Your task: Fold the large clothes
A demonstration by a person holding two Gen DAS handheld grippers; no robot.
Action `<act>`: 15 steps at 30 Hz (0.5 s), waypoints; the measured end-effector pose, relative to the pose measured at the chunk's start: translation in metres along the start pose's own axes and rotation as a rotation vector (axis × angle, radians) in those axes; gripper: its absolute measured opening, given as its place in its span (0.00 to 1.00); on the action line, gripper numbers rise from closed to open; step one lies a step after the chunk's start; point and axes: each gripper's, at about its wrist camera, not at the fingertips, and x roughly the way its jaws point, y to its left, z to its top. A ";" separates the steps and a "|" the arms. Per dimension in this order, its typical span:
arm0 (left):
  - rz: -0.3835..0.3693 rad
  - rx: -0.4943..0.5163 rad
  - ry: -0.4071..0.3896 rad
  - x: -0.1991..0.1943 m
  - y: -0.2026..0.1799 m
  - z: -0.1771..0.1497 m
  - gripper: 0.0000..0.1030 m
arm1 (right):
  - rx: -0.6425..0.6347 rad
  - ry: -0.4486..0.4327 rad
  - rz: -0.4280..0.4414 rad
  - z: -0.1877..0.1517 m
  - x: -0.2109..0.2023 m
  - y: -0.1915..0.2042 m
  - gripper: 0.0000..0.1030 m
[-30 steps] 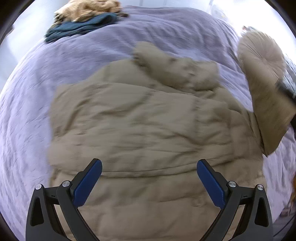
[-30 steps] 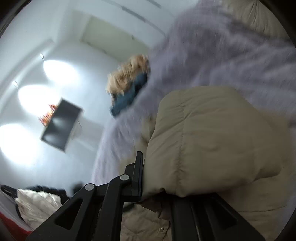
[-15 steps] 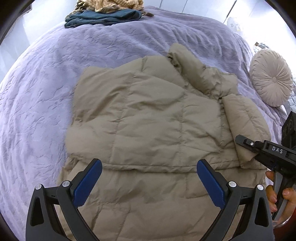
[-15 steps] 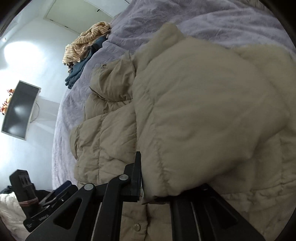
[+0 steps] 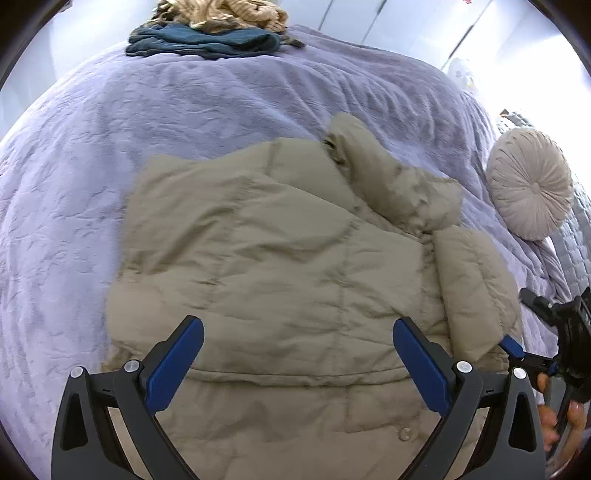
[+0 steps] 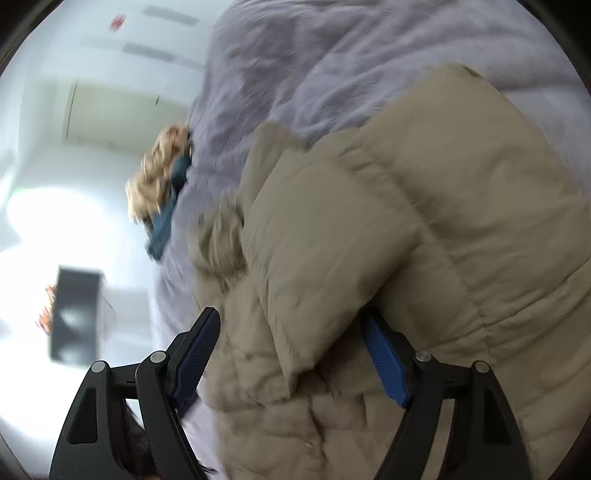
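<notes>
A beige puffer jacket (image 5: 288, 258) lies spread on the lilac bed cover (image 5: 184, 110), collar toward the far side. Its right sleeve (image 5: 476, 288) is folded in along the right edge. My left gripper (image 5: 297, 332) hovers open over the jacket's lower half with nothing between its blue pads. In the right wrist view, which is blurred, my right gripper (image 6: 291, 321) has its jaws opening. The sleeve's cuff end (image 6: 303, 325) of the jacket (image 6: 424, 221) lies loose between them, and the pads do not press it. That right gripper (image 5: 521, 321) also shows at the left wrist view's right edge.
A pile of folded clothes (image 5: 207, 33), dark blue under tan, sits at the bed's far edge. A round pleated cushion (image 5: 528, 184) rests at the right. A person's hand (image 5: 561, 421) holds the right gripper. A dark screen (image 6: 74, 317) hangs on the wall.
The right gripper carried the sleeve over onto the jacket's right side, then went from shut on the cuff to open, letting it go. The left gripper stayed open and shifted a little.
</notes>
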 end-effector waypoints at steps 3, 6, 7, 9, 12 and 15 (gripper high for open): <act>-0.005 0.007 -0.011 -0.005 0.009 0.001 1.00 | 0.029 -0.027 0.047 0.011 0.001 -0.001 0.12; -0.056 -0.007 -0.018 -0.012 0.021 0.005 1.00 | -0.050 -0.020 0.099 0.012 0.007 0.022 0.12; -0.076 -0.017 -0.017 -0.013 0.024 0.006 1.00 | -0.120 -0.006 0.100 0.009 0.012 0.038 0.12; -0.139 -0.058 -0.007 -0.015 0.033 0.009 1.00 | -0.243 0.039 0.101 -0.001 0.022 0.068 0.12; -0.232 -0.133 0.008 -0.017 0.047 0.013 1.00 | -0.421 0.139 0.039 -0.032 0.050 0.106 0.12; -0.296 -0.178 0.020 -0.017 0.056 0.015 1.00 | -0.521 0.227 -0.095 -0.066 0.081 0.117 0.13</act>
